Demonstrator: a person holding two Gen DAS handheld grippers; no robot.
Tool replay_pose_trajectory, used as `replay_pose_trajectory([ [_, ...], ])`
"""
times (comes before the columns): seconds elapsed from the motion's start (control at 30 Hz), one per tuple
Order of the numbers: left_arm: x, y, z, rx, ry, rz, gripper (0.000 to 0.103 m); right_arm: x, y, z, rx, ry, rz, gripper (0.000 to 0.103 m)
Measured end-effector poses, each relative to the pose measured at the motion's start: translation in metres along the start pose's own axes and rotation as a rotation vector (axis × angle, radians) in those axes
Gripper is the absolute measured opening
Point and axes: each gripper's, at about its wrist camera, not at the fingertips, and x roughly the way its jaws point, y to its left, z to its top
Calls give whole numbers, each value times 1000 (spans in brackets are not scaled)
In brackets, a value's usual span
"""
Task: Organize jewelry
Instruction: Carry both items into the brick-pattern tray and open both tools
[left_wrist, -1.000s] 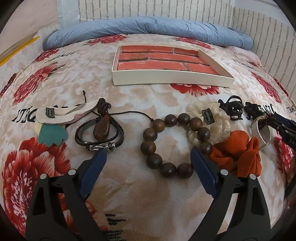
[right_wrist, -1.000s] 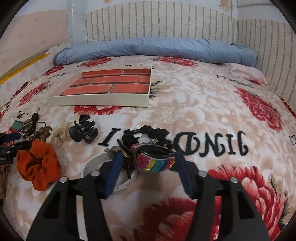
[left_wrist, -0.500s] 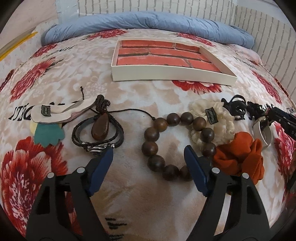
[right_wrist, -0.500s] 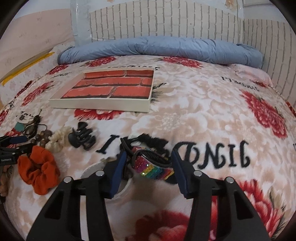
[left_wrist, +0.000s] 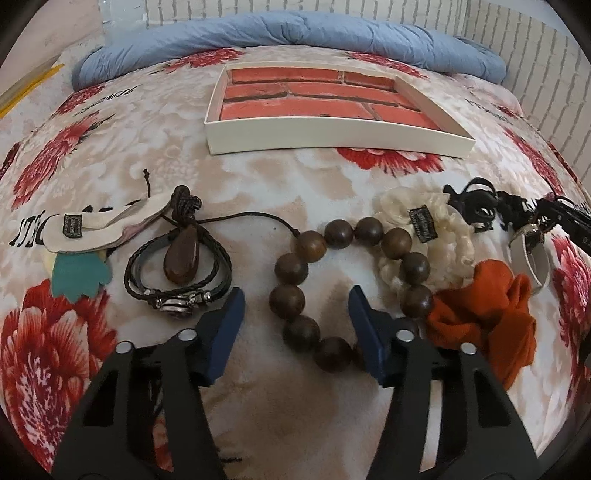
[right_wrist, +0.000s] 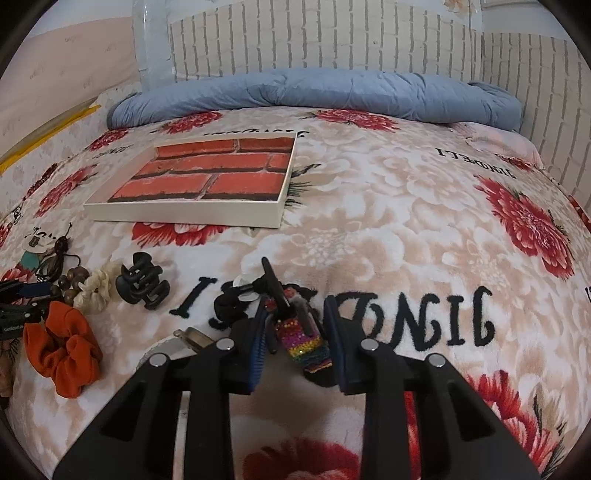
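Note:
A brown wooden bead bracelet (left_wrist: 291, 266) lies on the floral blanket. My left gripper (left_wrist: 295, 295) is low over its near side with the jaws closing. Three near beads sit between the blue pads, the left pad clear of them. A rainbow sequin hair clip (right_wrist: 303, 341) stands tilted between the pads of my right gripper (right_wrist: 297, 317). Those jaws are closing and both pads are against the clip. Its black arm sticks up at the far end. An open white box (left_wrist: 332, 134) with a red brick lining lies farther back, also in the right wrist view as the box (right_wrist: 184, 214).
A black leather bracelet with brown pendant (left_wrist: 177, 273), cream scrunchie (left_wrist: 443, 240), orange scrunchie (left_wrist: 487, 317), black claw clip (right_wrist: 142, 282), black scrunchie (right_wrist: 229, 306) and white bangle (left_wrist: 532, 258) lie around. A rolled blue duvet (right_wrist: 314, 92) runs along the brick-pattern wall.
Both pairs of jaws have narrowed. The left fingers now enclose the bracelet's near beads. The rainbow clip has turned from crosswise to lengthwise between the right pads.

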Motion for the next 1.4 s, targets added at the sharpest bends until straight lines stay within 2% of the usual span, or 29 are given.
replay_pose_trajectory([
  [0.1,6,3,4,-15,6,-2,51,0,0,0,1,0,0,30],
  [0.2,10,1,7,-7,5,4,42,0,-1,0,3,-2,-6,29],
  [0.27,11,0,10,1,7,2,25,1,-1,0,7,-2,-12,29],
  [0.3,12,1,11,0,8,5,21,0,-1,0,9,-4,-15,28],
  [0.57,3,3,11,-10,-11,-34,18,-7,-3,4,22,-25,-38,25],
  [0.83,-33,0,25,6,-133,-75,18,-14,0,15,24,-48,-31,24],
  [1.1,-62,-10,59,56,-222,-118,18,-9,7,39,29,-58,-26,24],
  [1.4,-60,-12,121,66,-270,-117,18,20,25,89,21,-59,-7,24],
])
